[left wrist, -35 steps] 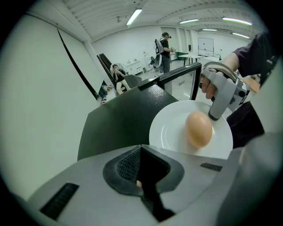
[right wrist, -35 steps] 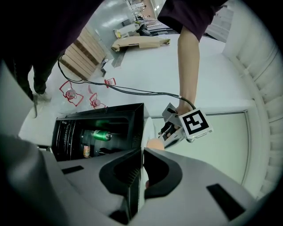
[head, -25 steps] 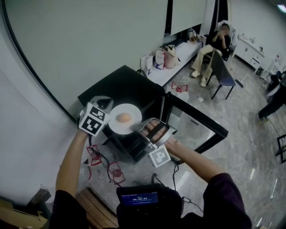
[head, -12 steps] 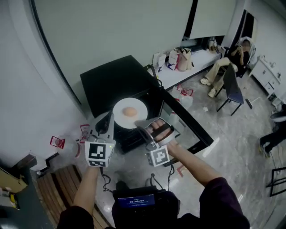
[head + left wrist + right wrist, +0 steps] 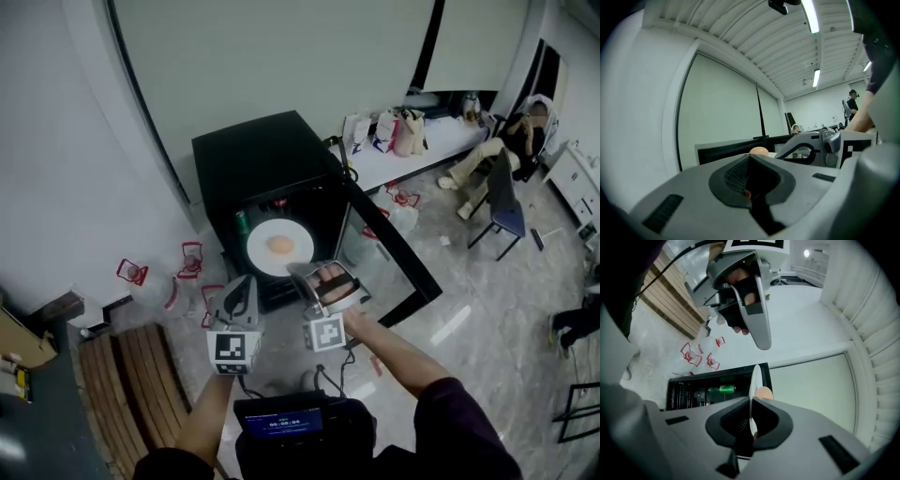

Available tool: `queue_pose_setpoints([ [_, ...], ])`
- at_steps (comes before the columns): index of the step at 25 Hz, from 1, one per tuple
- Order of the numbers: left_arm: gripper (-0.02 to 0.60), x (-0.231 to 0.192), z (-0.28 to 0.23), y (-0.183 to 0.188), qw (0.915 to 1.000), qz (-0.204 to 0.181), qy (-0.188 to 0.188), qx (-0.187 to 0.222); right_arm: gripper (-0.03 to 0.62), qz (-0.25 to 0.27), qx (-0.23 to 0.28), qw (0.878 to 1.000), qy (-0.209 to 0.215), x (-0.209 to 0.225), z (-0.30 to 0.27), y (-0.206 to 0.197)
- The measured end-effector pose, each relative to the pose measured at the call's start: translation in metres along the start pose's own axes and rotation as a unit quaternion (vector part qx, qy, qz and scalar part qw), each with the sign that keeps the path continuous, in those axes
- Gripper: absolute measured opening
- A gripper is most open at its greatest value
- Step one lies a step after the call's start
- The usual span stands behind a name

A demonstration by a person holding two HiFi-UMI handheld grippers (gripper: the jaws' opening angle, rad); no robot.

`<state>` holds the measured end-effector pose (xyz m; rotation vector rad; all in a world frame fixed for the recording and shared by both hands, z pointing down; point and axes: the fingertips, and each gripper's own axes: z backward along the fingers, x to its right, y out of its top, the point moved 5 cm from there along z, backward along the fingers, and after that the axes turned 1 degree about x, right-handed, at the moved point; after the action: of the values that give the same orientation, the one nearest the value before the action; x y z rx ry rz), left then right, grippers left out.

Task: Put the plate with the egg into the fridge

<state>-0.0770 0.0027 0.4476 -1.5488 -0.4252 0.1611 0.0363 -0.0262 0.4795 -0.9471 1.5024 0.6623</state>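
Observation:
A white plate with a brown egg on it hangs level in front of the open black fridge. My right gripper is shut on the plate's near rim. In the right gripper view the plate shows edge-on between the pads, with the egg on its right face and the fridge's dark inside beyond. My left gripper hangs below and left of the plate, apart from it, its jaws shut on nothing. From the left gripper view the egg peeks over the jaws.
The fridge's glass door stands swung out to the right. A green can lies on an upper shelf inside. Red wire frames lie on the floor at left, wooden slats nearer. A seated person and a chair are far right.
The left gripper has come off the plate's left side and sunk below it. The right gripper keeps its hold, and the plate now hangs squarely before the fridge opening.

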Motion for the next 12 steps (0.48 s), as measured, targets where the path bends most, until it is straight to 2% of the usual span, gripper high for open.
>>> queue_pose_setpoints([
  [3,0.009,-0.007,0.008,-0.008,0.9997,0.023,0.010,0.000,0.021,0.002,0.006,1.000,0.003,-0.006,-0.002,0.009],
  [12,0.009,-0.017,0.007,-0.017,0.9999,0.007,-0.008,-0.006,0.021,0.008,-0.005,0.999,0.031,-0.021,-0.013,0.020],
])
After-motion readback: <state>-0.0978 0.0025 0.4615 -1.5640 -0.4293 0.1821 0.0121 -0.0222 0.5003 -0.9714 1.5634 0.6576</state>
